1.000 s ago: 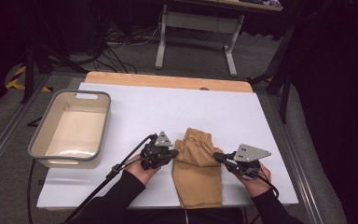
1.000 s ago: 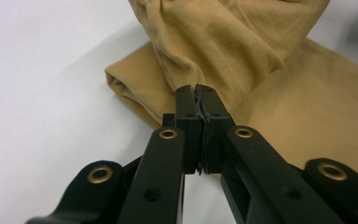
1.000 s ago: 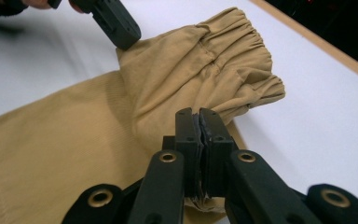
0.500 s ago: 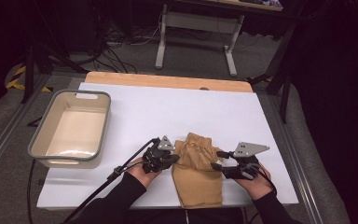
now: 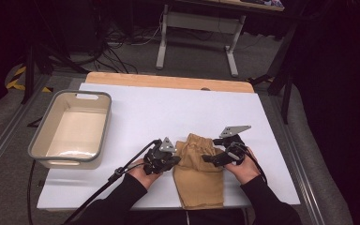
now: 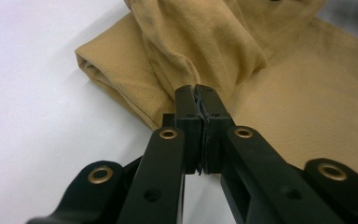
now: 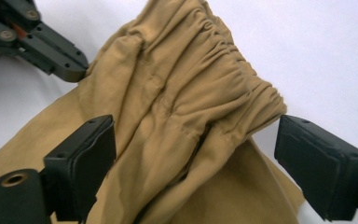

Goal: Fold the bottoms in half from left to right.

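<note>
Tan garment (image 5: 199,176): folded on white table (image 5: 168,110). Left gripper (image 5: 172,161) pinches its edge. Right gripper (image 5: 208,158) has just been opening, jaws wide around the waistband.

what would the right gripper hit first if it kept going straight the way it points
The tan shorts: the right gripper has just opened its jaws, and the gathered waistband sits between them, straight ahead. Beyond lies the left gripper.

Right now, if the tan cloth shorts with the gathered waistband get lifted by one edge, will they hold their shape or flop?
The tan cloth shorts would probably flop: the fabric already lies folded over itself and bunched at the gathered waistband. They look light and thin, so a one-sided lift by the left gripper, shut on an edge, would likely let the rest drape and drag. Slipping seems unlikely; the weave looks matte.
</note>
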A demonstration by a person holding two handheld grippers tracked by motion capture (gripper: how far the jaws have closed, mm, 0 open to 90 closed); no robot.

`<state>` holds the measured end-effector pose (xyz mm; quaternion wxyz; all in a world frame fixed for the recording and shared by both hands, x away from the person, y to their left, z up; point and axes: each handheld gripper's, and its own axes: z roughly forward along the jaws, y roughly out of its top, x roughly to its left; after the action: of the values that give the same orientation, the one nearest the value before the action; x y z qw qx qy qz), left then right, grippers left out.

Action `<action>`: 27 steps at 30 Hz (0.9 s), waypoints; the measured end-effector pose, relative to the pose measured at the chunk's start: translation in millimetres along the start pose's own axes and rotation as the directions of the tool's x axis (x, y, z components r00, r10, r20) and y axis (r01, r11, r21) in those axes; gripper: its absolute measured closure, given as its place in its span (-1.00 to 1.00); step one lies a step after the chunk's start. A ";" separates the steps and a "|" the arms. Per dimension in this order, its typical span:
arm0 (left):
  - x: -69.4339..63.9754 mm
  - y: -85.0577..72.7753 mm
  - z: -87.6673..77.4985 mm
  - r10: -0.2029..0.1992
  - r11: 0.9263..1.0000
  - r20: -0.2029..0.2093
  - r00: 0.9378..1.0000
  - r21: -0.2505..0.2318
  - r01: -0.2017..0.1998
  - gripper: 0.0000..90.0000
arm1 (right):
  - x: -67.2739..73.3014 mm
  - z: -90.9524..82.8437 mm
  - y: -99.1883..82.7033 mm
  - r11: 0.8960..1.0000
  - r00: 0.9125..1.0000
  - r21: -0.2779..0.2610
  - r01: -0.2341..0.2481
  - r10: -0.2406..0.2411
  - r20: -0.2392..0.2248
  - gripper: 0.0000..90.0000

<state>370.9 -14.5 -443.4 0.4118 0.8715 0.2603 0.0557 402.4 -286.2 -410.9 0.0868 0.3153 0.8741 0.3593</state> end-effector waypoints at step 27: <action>12.7 -2.7 -19.5 -0.044 0.996 -0.009 0.999 -0.075 0.043 0.81 | 27.9 -29.9 -3.7 0.972 0.982 -0.146 0.183 -0.174 0.074 0.48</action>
<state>374.7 6.7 -434.1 0.4437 0.8494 0.2793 0.0610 367.4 -288.2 -389.6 0.1692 0.2386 0.8657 0.4061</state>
